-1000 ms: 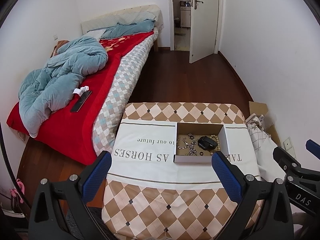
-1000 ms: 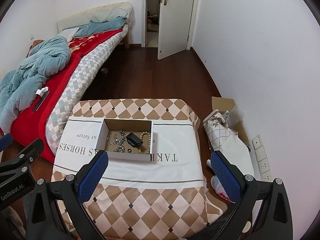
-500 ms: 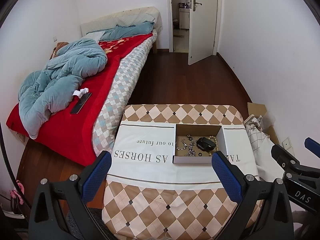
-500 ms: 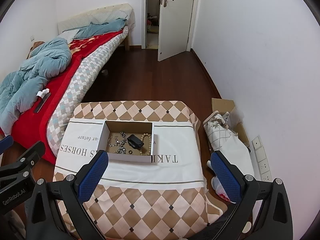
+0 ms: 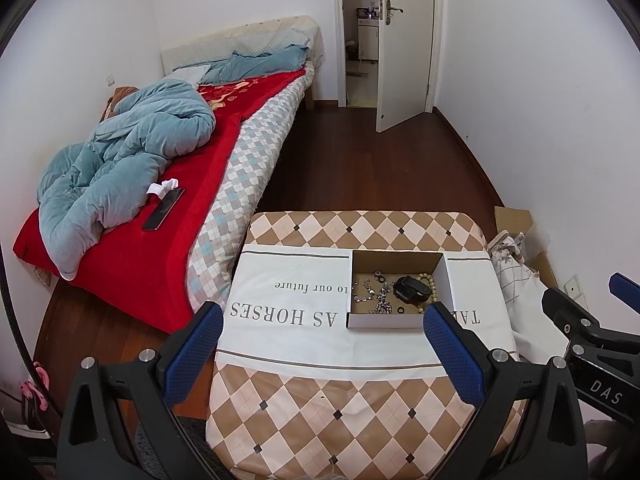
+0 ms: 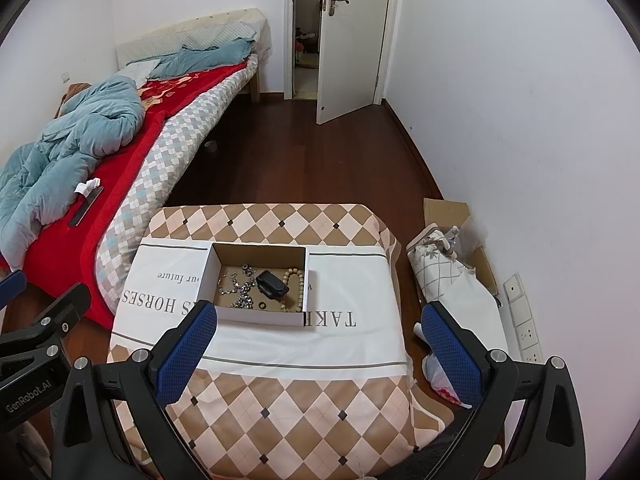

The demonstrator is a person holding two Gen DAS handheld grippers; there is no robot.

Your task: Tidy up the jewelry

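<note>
Right now both my claws hang spread w/ nothing between: left gripper [image 5: 322, 344], right gripper [image 6: 320, 346]. Jewelry box [image 6: 256, 280] sits open on table [image 6: 256, 368]; tangled silver chains [image 6: 236, 286] too small to sort out, beads [image 6: 294, 288] partly hidden under black item [image 6: 272, 284].

Two wrist fisheyes high over the table [image 5: 360, 400], facing the door [image 6: 352, 40], sharing the box [image 5: 384, 322].

white walls [image 5: 520, 80] and a dark wooden floor [image 5: 380, 168] frame a narrow bedroom. a bed [image 5: 224, 152] with red cover and rumpled blue quilt [image 5: 128, 156] lines one wall. the white door [image 5: 404, 44] at the far end stands ajar.
</note>
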